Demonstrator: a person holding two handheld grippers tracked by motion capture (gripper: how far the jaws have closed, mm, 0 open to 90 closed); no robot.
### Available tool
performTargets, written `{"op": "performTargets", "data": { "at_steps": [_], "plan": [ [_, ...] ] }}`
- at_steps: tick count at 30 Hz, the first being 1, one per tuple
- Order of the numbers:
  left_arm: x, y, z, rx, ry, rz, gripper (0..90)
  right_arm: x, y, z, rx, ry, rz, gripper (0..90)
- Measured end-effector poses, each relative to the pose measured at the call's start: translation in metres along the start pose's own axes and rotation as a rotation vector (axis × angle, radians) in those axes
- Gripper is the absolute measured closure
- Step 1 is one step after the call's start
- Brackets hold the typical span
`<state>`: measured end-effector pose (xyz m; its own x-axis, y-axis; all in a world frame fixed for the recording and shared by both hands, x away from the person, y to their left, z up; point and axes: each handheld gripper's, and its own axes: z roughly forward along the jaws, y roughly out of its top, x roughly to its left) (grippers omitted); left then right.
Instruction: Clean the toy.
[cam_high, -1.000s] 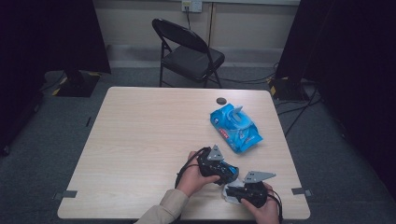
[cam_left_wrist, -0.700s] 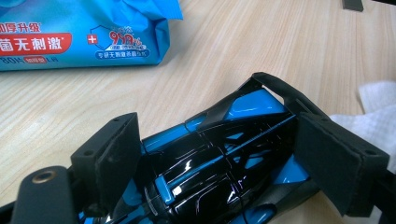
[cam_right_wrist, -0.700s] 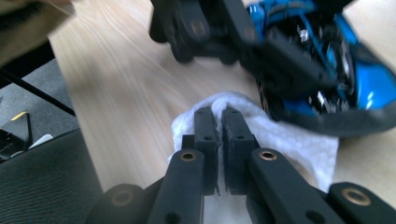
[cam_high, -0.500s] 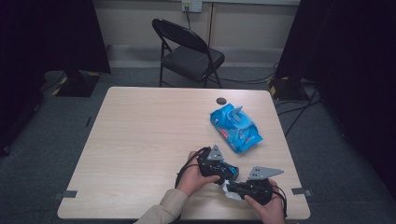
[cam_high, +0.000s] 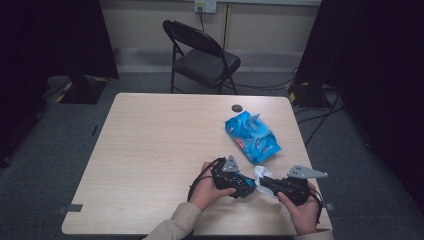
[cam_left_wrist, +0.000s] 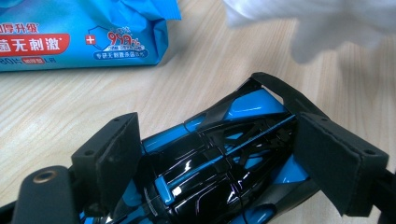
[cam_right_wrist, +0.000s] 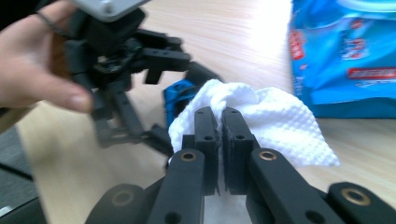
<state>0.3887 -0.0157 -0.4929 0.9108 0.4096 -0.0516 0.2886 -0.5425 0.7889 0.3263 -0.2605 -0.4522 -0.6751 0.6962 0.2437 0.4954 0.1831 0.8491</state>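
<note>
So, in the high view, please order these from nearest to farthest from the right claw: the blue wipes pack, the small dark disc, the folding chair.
Starting from the right claw:
1. Blue wipes pack, just beyond it on the table.
2. Small dark disc, near the table's far edge.
3. Folding chair, on the floor behind the table.

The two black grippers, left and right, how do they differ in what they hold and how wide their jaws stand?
The left gripper has its jaws spread wide around a glossy blue and black toy car; the right gripper has its jaws nearly together on a white textured wipe. The left gripper's load is hard and shiny; the right gripper's is soft and crumpled. Both are hand-held above the light wooden table.
</note>
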Motion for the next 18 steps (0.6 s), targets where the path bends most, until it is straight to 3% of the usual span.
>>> {"op": "performTargets", "data": {
  "at_steps": [4,9,18],
  "plan": [
    [0.0,0.0,0.0,0.002,-0.002,0.003,15.1,-0.007,0.0,0.007,0.019,-0.034,0.005,86.7],
    [0.0,0.0,0.0,-0.002,-0.001,0.002,15.1,-0.016,-0.009,0.019,0.04,-0.052,0.052,86.7],
    [0.0,-0.001,0.0,-0.009,-0.005,0.004,15.1,-0.022,-0.025,0.03,0.088,-0.072,0.057,86.0]
  ]
}}
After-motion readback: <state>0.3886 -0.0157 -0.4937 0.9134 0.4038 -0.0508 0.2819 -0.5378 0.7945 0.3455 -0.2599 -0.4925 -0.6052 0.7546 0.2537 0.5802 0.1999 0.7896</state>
